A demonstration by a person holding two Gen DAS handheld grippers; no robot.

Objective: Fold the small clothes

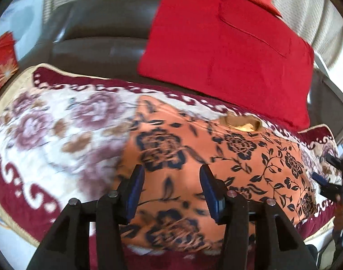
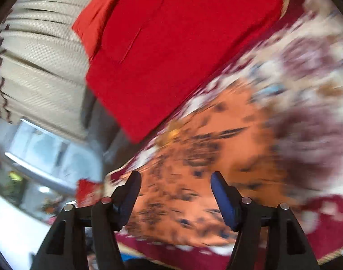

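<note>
Both of your grippers hang over the orange floral garment with jaws released.

Your left gripper holds its jaws apart above the orange floral garment, nothing clamped between them; your right gripper likewise has its jaws parted and empty over the same cloth, in a badly blurred view. The garment lies flat on the floral blanket, toward its far edge, its neckline nearest that maroon border. Beyond the border a red cushion rests on the dark sofa.
</note>
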